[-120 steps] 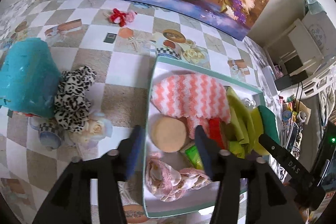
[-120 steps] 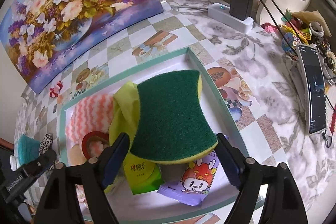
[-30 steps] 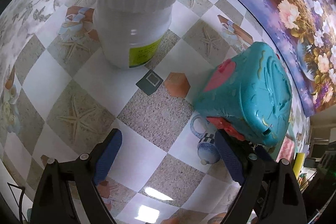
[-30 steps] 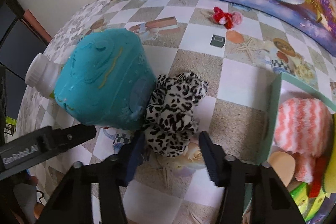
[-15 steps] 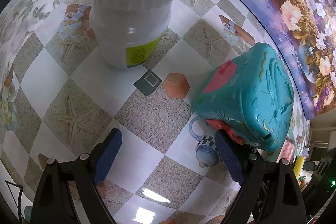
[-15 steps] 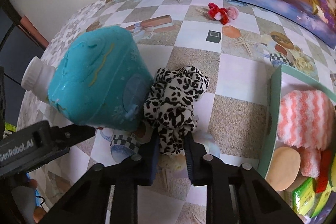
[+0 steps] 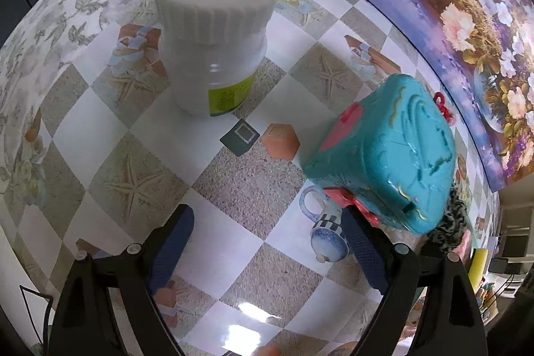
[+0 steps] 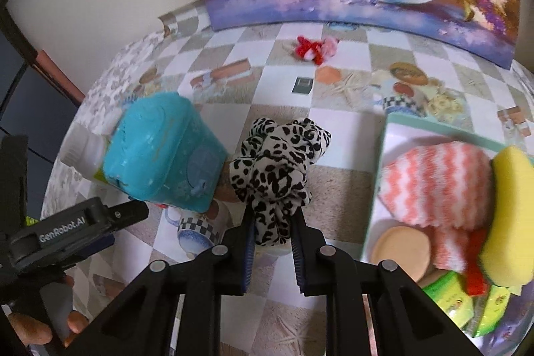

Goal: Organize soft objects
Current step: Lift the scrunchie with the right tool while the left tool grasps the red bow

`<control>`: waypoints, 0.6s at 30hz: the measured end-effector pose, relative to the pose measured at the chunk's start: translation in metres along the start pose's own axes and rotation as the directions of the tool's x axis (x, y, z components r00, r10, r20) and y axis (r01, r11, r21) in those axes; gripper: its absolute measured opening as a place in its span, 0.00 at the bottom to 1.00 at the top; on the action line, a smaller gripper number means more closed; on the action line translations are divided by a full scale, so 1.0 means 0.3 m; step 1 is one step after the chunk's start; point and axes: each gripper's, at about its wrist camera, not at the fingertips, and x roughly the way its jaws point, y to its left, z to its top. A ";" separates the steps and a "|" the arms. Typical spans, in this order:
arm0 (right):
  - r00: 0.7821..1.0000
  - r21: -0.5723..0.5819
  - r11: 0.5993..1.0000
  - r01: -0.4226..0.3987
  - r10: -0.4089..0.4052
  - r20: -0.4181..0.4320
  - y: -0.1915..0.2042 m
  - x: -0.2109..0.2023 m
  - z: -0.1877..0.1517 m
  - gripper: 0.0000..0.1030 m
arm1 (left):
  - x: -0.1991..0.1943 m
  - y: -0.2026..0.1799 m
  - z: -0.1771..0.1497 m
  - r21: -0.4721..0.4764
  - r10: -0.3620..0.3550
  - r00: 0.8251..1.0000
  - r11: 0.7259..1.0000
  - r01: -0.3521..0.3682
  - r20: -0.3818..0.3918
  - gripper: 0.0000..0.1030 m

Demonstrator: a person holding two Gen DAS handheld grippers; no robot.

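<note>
The right gripper (image 8: 271,231) has just been closing its fingers (image 8: 246,239) and now pinches the lower folds of the leopard-print scrunchie (image 8: 277,162), with the fabric squeezed between the two pads. The grip sits low on the bunched cloth, likely because that end lay nearest and gives enough loose material to bite on without catching the teal plastic case (image 8: 160,152) just beside it. Most of the scrunchie stands free above the fingers and seems lifted clear of the table (image 8: 337,175), though that is hard to be sure of from this angle.

The scrunchie is a puffy ring of thin gathered fabric, cream with black spots, ruffled into loose lobes that flop over the pinch point. It looks light and limp, so it should hang and sway if carried.

The tray (image 8: 383,155) with a mint rim lies to the right, well apart from the scrunchie. It already holds a coral zigzag cloth (image 8: 434,182), a yellow sponge (image 8: 507,216) and a round beige puff (image 8: 400,252), so it is probably where this piece belongs as well.

The left gripper (image 7: 263,252) hangs with its fingers wide apart and nothing between them, over bare table in front of a white jar (image 7: 213,45), apparently kept aside while the other hand works
</note>
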 end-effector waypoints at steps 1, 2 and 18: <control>1.000 0.002 1.000 0.004 -0.004 0.010 -0.005 -0.018 0.003 0.20 | -0.004 -0.001 -0.004 0.001 0.001 1.000 1.000 -0.001 0.002 0.87; 1.000 0.003 1.000 0.007 -0.007 0.018 -0.008 -0.031 0.006 0.20 | -0.006 0.000 -0.006 0.001 0.003 1.000 1.000 -0.003 0.001 0.87; 0.993 0.087 0.995 0.045 -0.054 0.108 -0.130 -0.242 0.034 0.20 | -0.153 -0.028 -0.042 0.045 -0.004 0.995 0.999 -0.001 0.099 0.87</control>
